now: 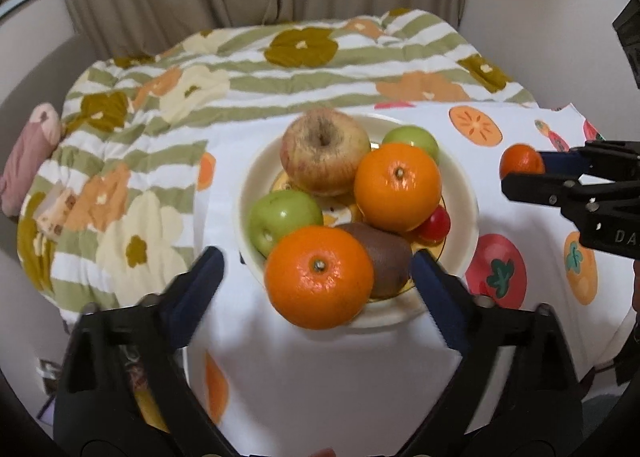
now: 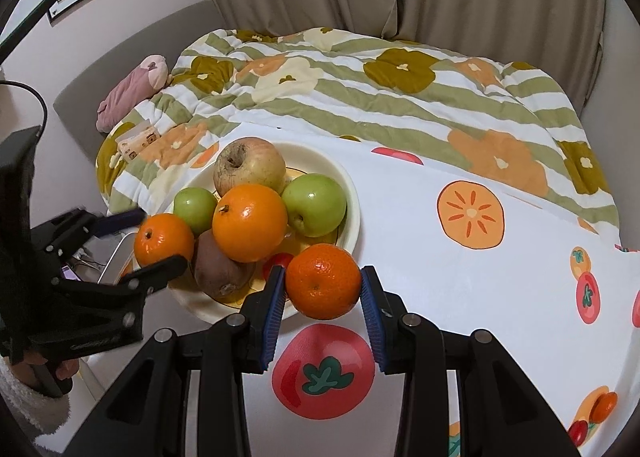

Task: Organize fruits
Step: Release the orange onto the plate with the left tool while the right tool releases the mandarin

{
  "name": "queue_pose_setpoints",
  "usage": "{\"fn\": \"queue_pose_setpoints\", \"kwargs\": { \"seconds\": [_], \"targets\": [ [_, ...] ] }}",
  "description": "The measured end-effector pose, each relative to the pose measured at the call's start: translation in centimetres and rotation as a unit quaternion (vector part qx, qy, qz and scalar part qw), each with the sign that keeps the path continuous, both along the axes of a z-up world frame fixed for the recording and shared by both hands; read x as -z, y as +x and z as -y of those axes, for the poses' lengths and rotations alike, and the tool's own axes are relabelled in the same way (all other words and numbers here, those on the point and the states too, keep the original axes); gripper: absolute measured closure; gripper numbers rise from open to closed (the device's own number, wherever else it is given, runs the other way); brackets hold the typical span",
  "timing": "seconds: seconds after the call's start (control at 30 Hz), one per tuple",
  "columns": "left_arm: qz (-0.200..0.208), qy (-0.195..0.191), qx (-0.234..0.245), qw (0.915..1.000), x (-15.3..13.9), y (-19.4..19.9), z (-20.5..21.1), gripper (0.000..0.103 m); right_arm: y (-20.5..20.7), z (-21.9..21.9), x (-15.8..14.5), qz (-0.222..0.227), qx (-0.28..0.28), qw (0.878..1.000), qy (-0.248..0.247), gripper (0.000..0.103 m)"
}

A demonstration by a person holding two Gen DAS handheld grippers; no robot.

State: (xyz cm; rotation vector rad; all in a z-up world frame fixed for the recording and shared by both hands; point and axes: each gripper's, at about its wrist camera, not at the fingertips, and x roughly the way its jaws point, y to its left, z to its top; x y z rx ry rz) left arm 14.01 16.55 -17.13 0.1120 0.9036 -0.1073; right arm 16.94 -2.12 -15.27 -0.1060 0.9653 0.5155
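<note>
Fruit sits heaped in the cream bowl (image 1: 460, 193) on the fruit-print cloth (image 1: 320, 377): a big blotchy apple (image 1: 324, 151) at the back, two green apples (image 1: 282, 219), a large orange (image 1: 398, 187) on top, a brown kiwi (image 1: 384, 257) and a small red fruit (image 1: 436, 223) tucked low. Your left gripper (image 1: 318, 277) stands spread wide, and the near orange (image 1: 320, 277) sits between its pads on the bowl's front rim with clear gaps either side, so nothing is pinched there; it looks just set down on the pile, perched rather than nested. Your right gripper (image 2: 324, 289) is pinching a small orange (image 2: 323, 282) between both blue pads, held at the bowl's near edge above the cloth, probably waiting its turn to go in. Judgement: the bowl is near full, so the free room is on the right side by the red fruit. Risk: the rim orange could roll off onto the cloth if nudged, so back the left one out straight.
</note>
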Motion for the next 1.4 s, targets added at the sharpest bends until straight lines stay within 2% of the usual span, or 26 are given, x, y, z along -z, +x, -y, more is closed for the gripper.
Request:
{"fn": "queue_pose_setpoints", "kwargs": {
  "seconds": [0.33, 0.53, 0.8, 0.97, 1.03, 1.1, 1.17, 1.33, 1.37, 1.4],
  "targets": [
    [0.004, -0.003, -0.01, 0.9999, -1.9, -1.6, -0.4, 0.002, -0.1, -0.9, -0.5, 0.021, -0.041, 0.999, -0.009, 0.068],
    [-0.001, -0.016, -0.022, 0.9996, -2.2, -2.3, -0.6, 0.002, 0.7, -1.8, 0.9, 0.007, -0.084, 0.996, -0.007, 0.068],
    [-0.007, -0.01, -0.018, 0.9998, -2.1, -2.5, -0.1, 0.002, 2.1, -2.3, 2.5, 0.025, -0.097, 0.995, -0.022, 0.068],
    [-0.008, -0.008, -0.015, 0.9998, -2.0, -2.5, 0.2, 0.002, 2.3, -2.3, 2.5, 0.041, -0.095, 0.994, -0.027, 0.068],
    [-0.009, -0.008, -0.015, 0.9998, -2.0, -2.5, 0.2, 0.002, 2.2, -2.3, 2.4, 0.047, -0.094, 0.994, -0.033, 0.052],
    [-0.009, -0.007, -0.016, 0.9998, -2.0, -2.5, 0.3, 0.002, 2.0, -2.0, 2.3, 0.05, -0.094, 0.994, -0.022, 0.026],
    [-0.01, -0.005, -0.015, 0.9998, -1.9, -2.5, 0.3, 0.002, 1.8, -1.7, 2.1, 0.051, -0.095, 0.994, -0.012, 0.013],
    [-0.009, -0.002, -0.014, 0.9999, -2.1, -2.4, 0.5, 0.002, 1.3, -1.2, 1.6, 0.055, -0.091, 0.994, -0.008, 0.01],
    [-0.008, 0.0, -0.014, 0.9999, -2.2, -2.4, 0.6, 0.002, 1.2, -1.0, 1.4, 0.055, -0.089, 0.994, -0.006, 0.008],
    [-0.008, 0.0, -0.014, 0.9999, -2.3, -2.4, 0.7, 0.002, 1.1, -0.8, 1.2, 0.056, -0.087, 0.995, -0.004, 0.0]
  ]
}}
